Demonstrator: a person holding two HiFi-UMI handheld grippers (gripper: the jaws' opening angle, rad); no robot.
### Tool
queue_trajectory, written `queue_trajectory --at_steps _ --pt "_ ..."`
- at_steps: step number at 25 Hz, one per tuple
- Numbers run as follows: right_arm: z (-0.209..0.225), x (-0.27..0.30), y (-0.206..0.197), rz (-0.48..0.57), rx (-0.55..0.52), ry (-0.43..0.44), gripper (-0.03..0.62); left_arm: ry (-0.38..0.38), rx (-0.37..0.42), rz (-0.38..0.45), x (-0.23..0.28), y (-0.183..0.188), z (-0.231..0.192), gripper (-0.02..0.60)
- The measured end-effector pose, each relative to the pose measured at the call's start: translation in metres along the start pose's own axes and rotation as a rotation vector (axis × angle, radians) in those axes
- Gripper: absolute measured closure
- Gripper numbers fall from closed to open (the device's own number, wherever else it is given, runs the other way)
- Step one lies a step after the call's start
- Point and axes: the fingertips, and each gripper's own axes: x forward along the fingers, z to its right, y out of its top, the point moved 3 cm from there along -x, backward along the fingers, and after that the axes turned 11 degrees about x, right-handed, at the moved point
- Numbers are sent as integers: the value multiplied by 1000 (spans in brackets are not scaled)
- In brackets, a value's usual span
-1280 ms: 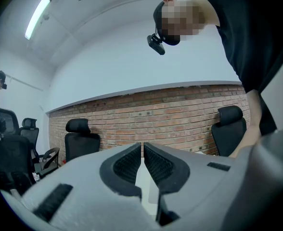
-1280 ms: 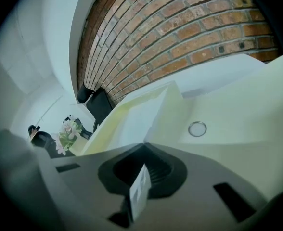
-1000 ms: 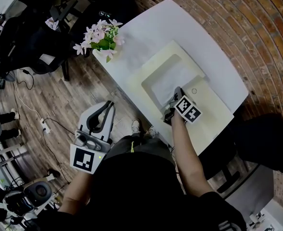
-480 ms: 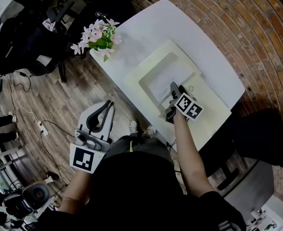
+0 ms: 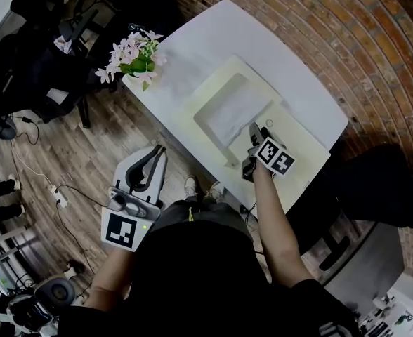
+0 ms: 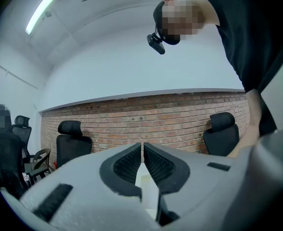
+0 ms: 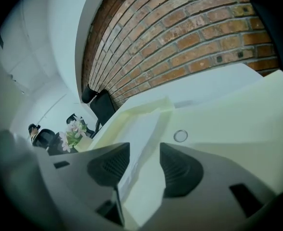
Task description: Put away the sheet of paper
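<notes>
Brick wall (image 5: 333,20) behind table (image 5: 213,41); right tongs (image 7: 144,152) just parting over paper (image 5: 233,114), left tongs (image 6: 142,153) closed.

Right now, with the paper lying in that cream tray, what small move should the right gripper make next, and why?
Probably lift the right gripper up and back from the cream tray. Its jaws have just opened, with nothing clamped between them. The sheet of paper lies flat in the tray's recess, so placing looks done.

Brick wall (image 5: 375,41), wood floor (image 5: 59,156), black chairs (image 6: 74,143)
</notes>
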Motion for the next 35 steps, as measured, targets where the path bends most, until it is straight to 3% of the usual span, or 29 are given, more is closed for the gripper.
queue_trajectory --at_steps 7,18,23,28,35 --pt "28 -32 8 40 51 -20 577 -36 -2 43 4 9 13 544" --pt "52 -88 62 184 36 -68 580 -99 -2 127 19 29 32 544" --pt "46 -109 81 243 53 -47 580 -119 2 153 22 37 37 543" --pt "19 -130 103 315 9 5 580 -134 -1 172 25 41 40 543" --pt "-43 -194 137 469 -175 99 580 -117 26 213 33 55 26 544"
